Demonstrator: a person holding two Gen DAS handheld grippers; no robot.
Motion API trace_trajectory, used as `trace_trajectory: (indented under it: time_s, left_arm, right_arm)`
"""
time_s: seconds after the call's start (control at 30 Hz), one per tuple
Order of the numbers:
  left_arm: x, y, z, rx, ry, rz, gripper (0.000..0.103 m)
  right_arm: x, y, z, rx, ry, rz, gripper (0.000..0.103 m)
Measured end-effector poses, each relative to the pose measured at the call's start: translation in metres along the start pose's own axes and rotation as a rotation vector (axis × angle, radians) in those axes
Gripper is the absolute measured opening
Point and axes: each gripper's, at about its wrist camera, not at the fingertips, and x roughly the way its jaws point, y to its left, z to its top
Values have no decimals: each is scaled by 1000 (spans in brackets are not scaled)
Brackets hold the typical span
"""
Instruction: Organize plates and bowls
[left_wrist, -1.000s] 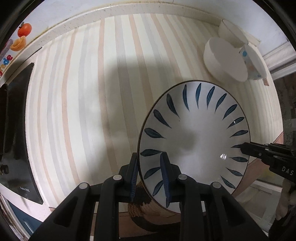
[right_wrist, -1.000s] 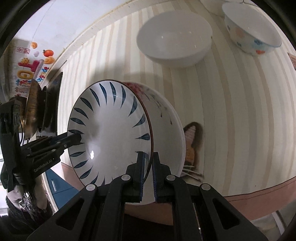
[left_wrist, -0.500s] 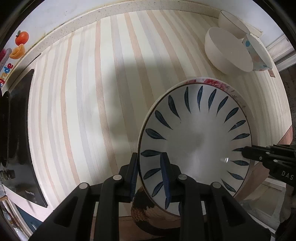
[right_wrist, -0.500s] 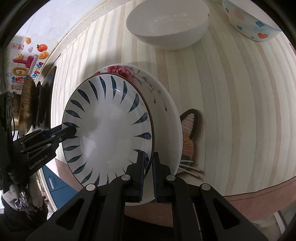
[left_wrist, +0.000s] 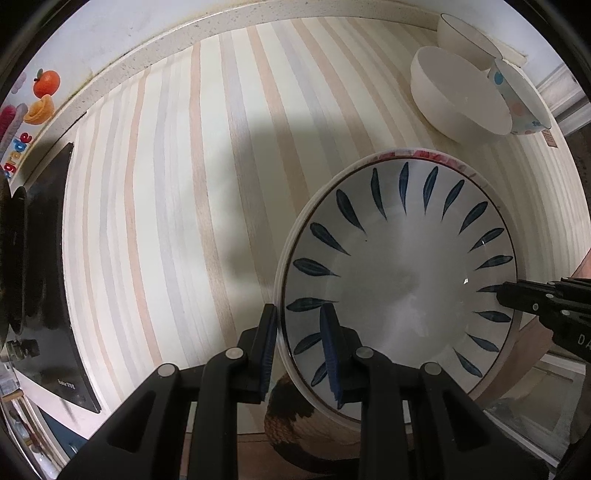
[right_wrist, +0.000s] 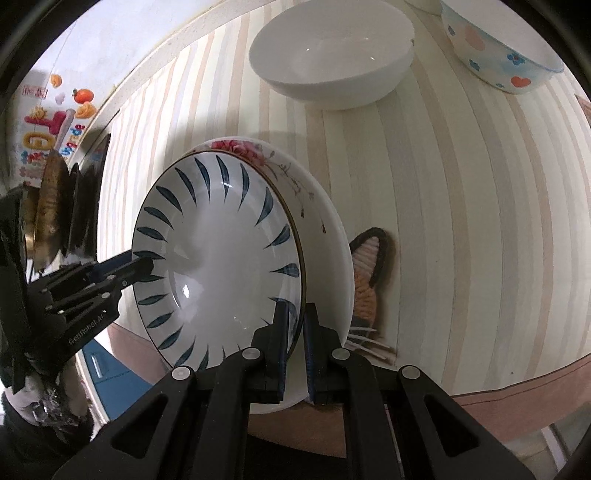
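**Gripper hardware, both wrist views**

Left gripper (left_wrist: 299, 347): matte black angular linkage arms, round silver pivot screws, blue pads lining its fingers (left_wrist: 328, 347). Right gripper (right_wrist: 294, 341): identical construction. White lettering "GenRobot.AI" marks the left unit's body, seen from the right wrist.

The upper plate (left_wrist: 402, 273) was white with dark blue leaf-shaped strokes radiating around its rim and a thin brown edge line. The plate beneath it (right_wrist: 325, 236) was white with pink-red flowers at its upper rim. The countertop (left_wrist: 177, 206) carried pale cream, peach and grey stripes. At upper right of the right wrist view, one bowl (right_wrist: 332, 59) was plain white; another (right_wrist: 498, 55) was white with blue flowers, a red heart and peach dots. Both grippers' fingers (left_wrist: 328, 347) were black with blue pads.
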Motion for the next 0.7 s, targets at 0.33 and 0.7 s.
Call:
trace_trajectory:
  time_s: [0.33,0.7]
  left_arm:
    - [-4,5,-1,-52,16,-3,22]
    - [-47,23,-15,-201,-21,32,22]
  right_arm:
    - [-4,4,0,9,7,-1,10]
    - [-45,30,-9,-120,-66,-44,10]
